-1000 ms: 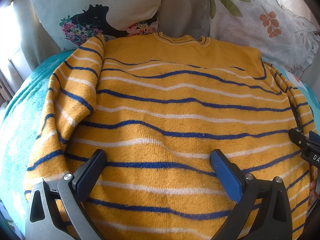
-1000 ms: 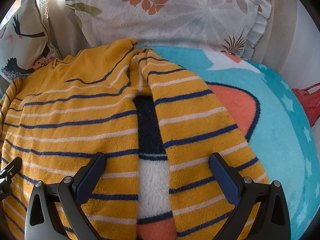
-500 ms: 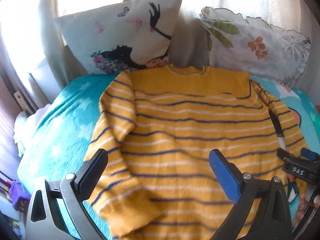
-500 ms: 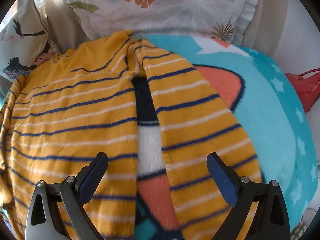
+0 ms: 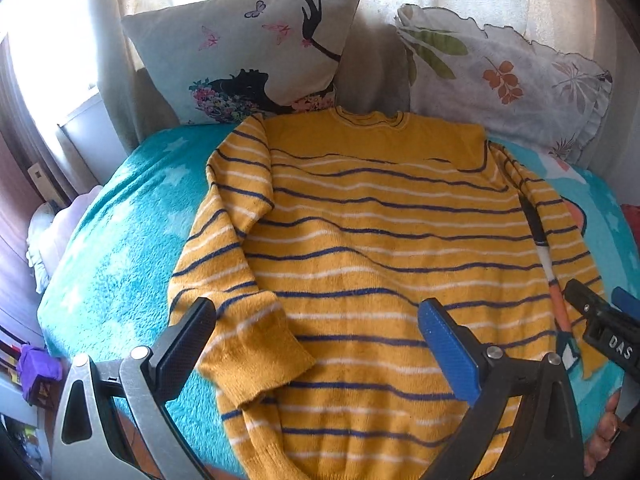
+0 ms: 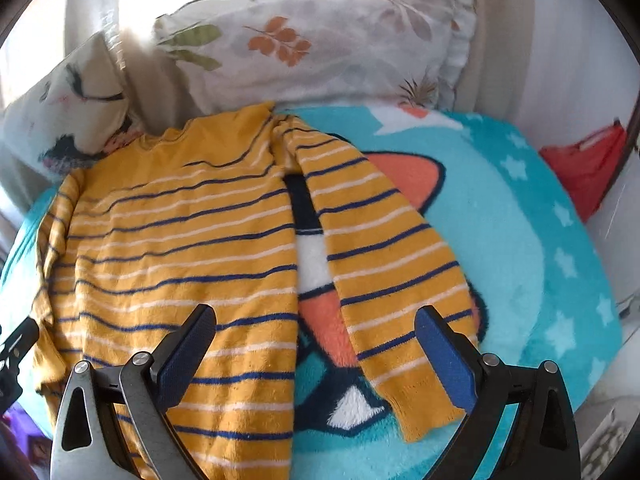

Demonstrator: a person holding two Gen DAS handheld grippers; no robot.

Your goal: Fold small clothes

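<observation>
A yellow sweater point(image 5: 380, 248) with navy and white stripes lies flat, neck away from me, on a teal blanket point(image 5: 120, 248). Its left sleeve point(image 5: 236, 280) lies along the body with the cuff over the lower front. Its right sleeve point(image 6: 384, 264) lies apart from the body on the blanket point(image 6: 520, 240). My left gripper point(image 5: 316, 344) is open and empty above the sweater's lower part. My right gripper point(image 6: 316, 344) is open and empty above the gap between the sweater's body point(image 6: 180, 256) and the right sleeve. The right gripper's tip also shows in the left wrist view point(image 5: 600, 320).
Two printed pillows point(image 5: 256, 52) point(image 5: 500, 68) lean against the curtained back beyond the neck. A red item point(image 6: 588, 164) lies off the blanket's right side. A purple thing point(image 5: 38, 368) and a white bundle point(image 5: 44, 236) sit off the left edge.
Both grippers have pulled back and up from the sweater, so the whole garment and both sleeve cuffs now show. Both stay open.
</observation>
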